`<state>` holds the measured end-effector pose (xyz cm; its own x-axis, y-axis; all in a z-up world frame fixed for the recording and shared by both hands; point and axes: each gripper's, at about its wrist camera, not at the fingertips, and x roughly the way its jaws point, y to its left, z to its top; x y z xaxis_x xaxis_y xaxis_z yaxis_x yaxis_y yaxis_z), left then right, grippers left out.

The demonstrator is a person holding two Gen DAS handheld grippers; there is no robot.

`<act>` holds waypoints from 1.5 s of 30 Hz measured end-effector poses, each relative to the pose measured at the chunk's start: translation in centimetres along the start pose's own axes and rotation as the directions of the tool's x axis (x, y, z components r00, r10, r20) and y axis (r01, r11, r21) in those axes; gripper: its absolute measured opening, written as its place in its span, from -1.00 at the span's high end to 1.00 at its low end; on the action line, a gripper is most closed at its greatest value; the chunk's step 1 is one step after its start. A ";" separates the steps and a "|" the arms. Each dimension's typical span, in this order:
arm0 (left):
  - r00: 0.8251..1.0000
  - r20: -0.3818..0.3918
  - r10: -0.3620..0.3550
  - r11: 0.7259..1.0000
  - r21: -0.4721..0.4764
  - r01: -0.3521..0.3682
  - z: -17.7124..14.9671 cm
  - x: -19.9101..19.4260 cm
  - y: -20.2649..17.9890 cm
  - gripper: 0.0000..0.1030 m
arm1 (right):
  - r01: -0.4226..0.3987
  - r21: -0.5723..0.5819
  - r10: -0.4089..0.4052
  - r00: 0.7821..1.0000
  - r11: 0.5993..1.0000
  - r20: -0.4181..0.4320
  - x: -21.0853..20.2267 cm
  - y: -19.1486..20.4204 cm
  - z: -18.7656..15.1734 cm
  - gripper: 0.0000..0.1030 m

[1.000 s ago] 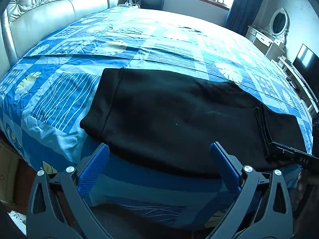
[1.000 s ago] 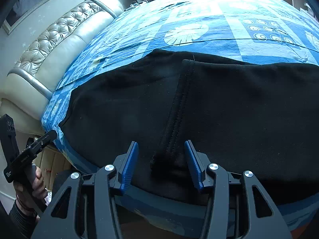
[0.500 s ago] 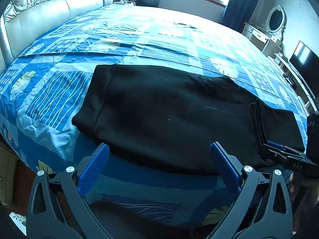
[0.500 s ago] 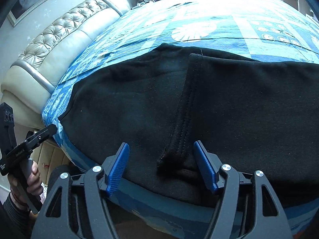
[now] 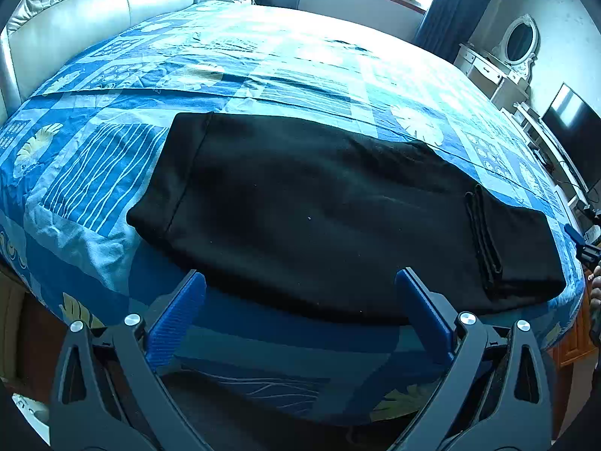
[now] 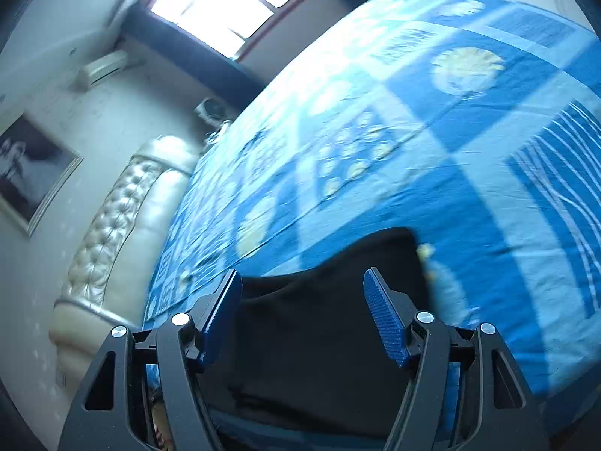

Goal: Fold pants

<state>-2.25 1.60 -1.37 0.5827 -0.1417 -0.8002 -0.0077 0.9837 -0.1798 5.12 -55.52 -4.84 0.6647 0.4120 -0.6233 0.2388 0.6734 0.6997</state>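
Black pants (image 5: 319, 206) lie flat along the near edge of the bed, folded lengthwise, with a ribbed band (image 5: 482, 236) near their right end. My left gripper (image 5: 300, 289) is wide open and empty, just short of the pants' near edge. My right gripper (image 6: 302, 282) is open and empty above one end of the pants (image 6: 319, 338), in a blurred, tilted view. Its tip shows at the left wrist view's right edge (image 5: 586, 248).
The blue patterned bedspread (image 5: 263, 75) covers the large bed. A cream tufted headboard (image 5: 75, 0) stands at the left. A dresser with an oval mirror (image 5: 518, 41) and a TV (image 5: 571, 120) stand at the right. A window (image 6: 233, 3) is at the back.
My right gripper has opened wider, left the ribbed band and swung away to the pants' end. My left gripper has drawn back slightly and stays open.
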 end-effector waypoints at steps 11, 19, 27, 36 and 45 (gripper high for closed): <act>1.000 -0.031 0.001 1.000 0.002 -0.001 -0.5 0.9 -0.2 -0.96 | -0.047 0.247 0.083 0.987 0.968 -0.137 7.6 -7.0 0.3 0.24; 0.999 -0.043 -0.003 1.000 -0.009 0.003 -0.5 1.2 -0.1 -0.96 | -0.037 0.245 0.077 0.985 0.969 -0.154 8.3 -7.8 -0.1 0.42; 1.000 -0.026 -0.007 1.000 -0.018 0.007 -0.4 0.6 0.2 -0.96 | -0.211 0.385 0.265 0.960 0.899 -0.091 3.0 -10.8 -3.7 0.23; 1.000 -0.029 -0.006 1.000 -0.019 0.006 -0.5 0.7 0.0 -0.96 | -0.110 0.313 0.163 0.975 0.943 -0.152 2.1 -11.1 -7.6 0.52; 1.000 -0.019 0.009 1.000 0.004 -0.008 -0.6 0.6 -0.2 -0.96 | -0.010 0.270 0.046 0.991 0.963 -0.129 0.3 -9.5 -6.0 0.42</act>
<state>-2.40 1.28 -2.18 0.5668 -0.1354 -0.8126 -0.0097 0.9852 -0.1709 -1.17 -58.13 -13.81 0.5783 0.5184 -0.6299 0.4145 0.4784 0.7742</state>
